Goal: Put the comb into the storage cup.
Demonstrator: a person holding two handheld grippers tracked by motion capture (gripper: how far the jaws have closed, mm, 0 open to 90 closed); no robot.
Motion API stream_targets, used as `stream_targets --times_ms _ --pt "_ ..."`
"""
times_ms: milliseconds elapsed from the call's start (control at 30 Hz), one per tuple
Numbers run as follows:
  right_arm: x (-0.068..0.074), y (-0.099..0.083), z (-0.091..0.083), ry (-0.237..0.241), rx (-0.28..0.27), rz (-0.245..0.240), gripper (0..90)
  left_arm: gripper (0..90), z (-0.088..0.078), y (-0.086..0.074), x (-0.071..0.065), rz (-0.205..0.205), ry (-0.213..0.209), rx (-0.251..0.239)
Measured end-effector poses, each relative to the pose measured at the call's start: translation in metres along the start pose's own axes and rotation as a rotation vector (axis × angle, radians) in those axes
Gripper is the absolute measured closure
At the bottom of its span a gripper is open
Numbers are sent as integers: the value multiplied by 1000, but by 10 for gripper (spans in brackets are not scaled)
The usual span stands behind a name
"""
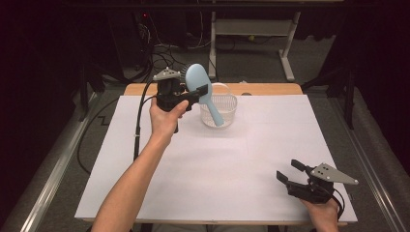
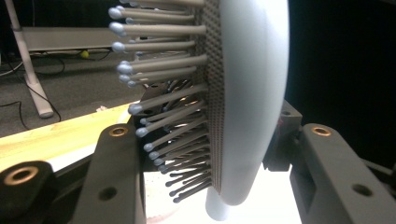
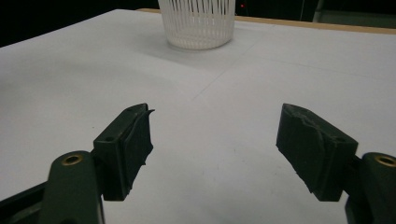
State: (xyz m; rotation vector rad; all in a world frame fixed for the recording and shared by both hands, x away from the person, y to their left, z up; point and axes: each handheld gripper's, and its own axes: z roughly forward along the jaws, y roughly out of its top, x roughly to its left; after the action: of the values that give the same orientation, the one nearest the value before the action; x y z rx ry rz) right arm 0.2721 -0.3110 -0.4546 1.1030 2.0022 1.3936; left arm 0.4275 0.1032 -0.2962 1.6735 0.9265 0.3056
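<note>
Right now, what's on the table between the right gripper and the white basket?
Nothing: in the right gripper view, only bare white table lies between the open right gripper and the white basket. The high view agrees.

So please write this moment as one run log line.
left gripper: shut on hairbrush | hairbrush: above basket | right gripper: open, holds nothing

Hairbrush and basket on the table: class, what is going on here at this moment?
A person works at a white table with a gripper in each hand. The left gripper is shut on a light blue hairbrush, held in the air with its handle hanging down in front of the white basket. The right gripper rests open near the table's near right corner, holding nothing.
</note>
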Motion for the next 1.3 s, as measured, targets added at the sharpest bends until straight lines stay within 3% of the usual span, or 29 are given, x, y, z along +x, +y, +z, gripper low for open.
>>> stream_targets --times_ms 900,1300 --pt "1 0 1 -1 5 -1 272 525 33 22 8 -25 48 -10" --pt "1 0 0 2 4 -4 272 523 47 19 16 -39 88 -18"
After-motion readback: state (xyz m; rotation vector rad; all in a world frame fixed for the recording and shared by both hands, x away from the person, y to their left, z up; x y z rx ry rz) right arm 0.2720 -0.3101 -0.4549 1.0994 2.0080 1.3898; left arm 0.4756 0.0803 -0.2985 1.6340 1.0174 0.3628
